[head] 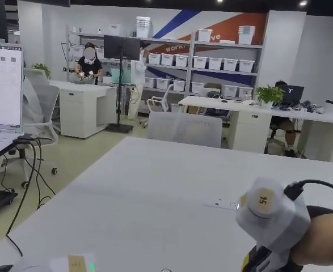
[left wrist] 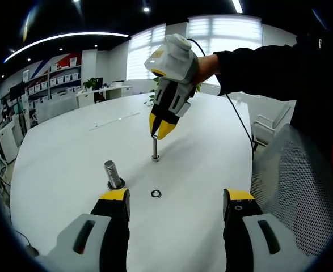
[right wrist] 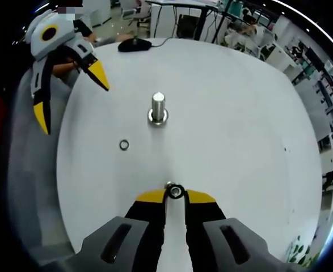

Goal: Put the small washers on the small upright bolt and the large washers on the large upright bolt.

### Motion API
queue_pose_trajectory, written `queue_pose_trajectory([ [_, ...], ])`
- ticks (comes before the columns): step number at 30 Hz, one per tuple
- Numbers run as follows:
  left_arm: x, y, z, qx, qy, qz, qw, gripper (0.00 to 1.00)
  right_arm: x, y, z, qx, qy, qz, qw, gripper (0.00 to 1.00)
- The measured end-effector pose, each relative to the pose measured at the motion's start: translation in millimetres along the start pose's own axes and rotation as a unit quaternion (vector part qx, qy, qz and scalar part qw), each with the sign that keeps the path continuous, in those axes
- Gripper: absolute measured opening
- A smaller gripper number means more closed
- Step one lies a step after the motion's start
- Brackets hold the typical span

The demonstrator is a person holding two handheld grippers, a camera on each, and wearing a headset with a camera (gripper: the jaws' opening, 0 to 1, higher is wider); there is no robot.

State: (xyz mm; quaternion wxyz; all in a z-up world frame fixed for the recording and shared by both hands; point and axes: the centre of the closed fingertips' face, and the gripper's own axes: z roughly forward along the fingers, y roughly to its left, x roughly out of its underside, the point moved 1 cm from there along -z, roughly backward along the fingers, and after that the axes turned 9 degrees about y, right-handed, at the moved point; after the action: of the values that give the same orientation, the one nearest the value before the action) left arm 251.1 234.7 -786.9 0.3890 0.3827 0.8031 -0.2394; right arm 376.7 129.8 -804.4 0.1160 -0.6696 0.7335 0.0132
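The right gripper (right wrist: 175, 196) pinches a small washer (right wrist: 175, 191) atop the small bolt (left wrist: 155, 152), whose shaft the left gripper view shows. The left gripper (left wrist: 177, 197) gapes wide; a loose washer (left wrist: 156, 194) lies near the large bolt (left wrist: 112, 173).

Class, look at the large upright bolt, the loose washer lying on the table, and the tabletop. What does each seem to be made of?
Large bolt: looks like bare steel, grey with bright highlights and visible threads.
Loose washer: probably metal too, a thin grey ring, but too small to be sure.
Tabletop: smooth matt white, likely laminate; a painted surface cannot be ruled out.
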Motion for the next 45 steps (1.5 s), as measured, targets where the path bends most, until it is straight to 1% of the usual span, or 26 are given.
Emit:
queue_pose_trajectory([
  [14,-0.9,0.2,0.1,0.0,-0.001,0.001,1.0,0.66,0.8,1.0,9.5,-0.012,0.011,0.001,0.9999,0.13],
  [21,-1.2,0.9,-0.5,-0.001,-0.001,0.001,1.0,0.66,1.6,3.3,20.0,-0.021,0.02,0.002,0.9996,0.13],
  [28,-1.2,2.0,-1.2,-0.002,-0.002,-0.001,1.0,0.66,4.6,4.9,37.2,-0.033,0.026,0.015,0.999,0.13],
  [39,-1.3,2.6,-1.7,-0.004,-0.002,-0.001,1.0,0.66,6.3,7.7,52.6,-0.04,0.036,0.019,0.9984,0.13],
  [45,-1.8,2.7,-1.7,-0.004,-0.004,0.0,1.0,0.66,5.0,7.7,52.6,-0.041,0.034,0.022,0.9983,0.13],
])
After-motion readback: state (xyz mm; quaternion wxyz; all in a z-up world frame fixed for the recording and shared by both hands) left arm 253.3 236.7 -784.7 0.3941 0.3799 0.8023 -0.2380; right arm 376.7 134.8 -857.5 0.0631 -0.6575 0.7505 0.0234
